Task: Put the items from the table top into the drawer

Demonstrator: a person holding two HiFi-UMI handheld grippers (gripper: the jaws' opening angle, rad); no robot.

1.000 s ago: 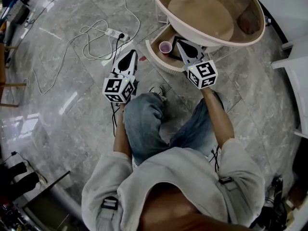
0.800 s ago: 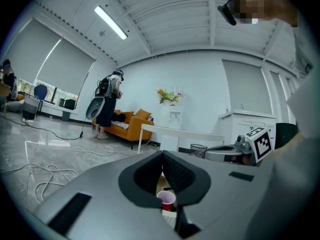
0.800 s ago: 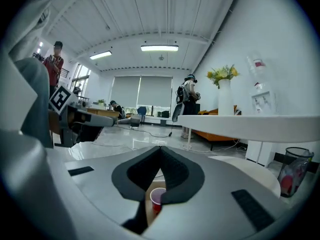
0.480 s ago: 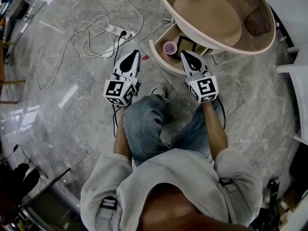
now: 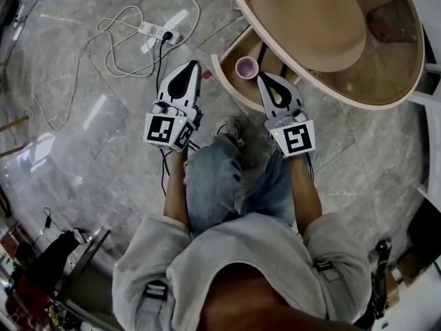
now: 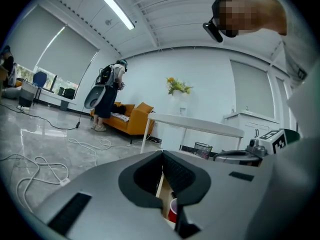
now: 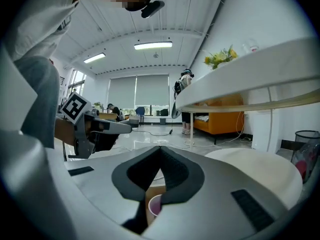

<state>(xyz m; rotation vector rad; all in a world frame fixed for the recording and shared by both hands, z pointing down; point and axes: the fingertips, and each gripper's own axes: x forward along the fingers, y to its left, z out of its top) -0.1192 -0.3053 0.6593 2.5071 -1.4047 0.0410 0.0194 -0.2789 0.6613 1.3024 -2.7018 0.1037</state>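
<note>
Drawer (image 5: 222, 83) at the round table's (image 5: 310, 19) edge holds a pink cup (image 5: 245, 66), with left hand-held gripper (image 5: 191, 65) and right hand-held gripper (image 5: 262, 76) closed, empty.

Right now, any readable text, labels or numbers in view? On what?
No readable words or numbers.
Marker cube of the left claw: black-and-white square pattern, no letters.
Marker cube of the right claw: likewise a pattern only.
pink cup: no print visible.
power strip: too small to tell.
</note>
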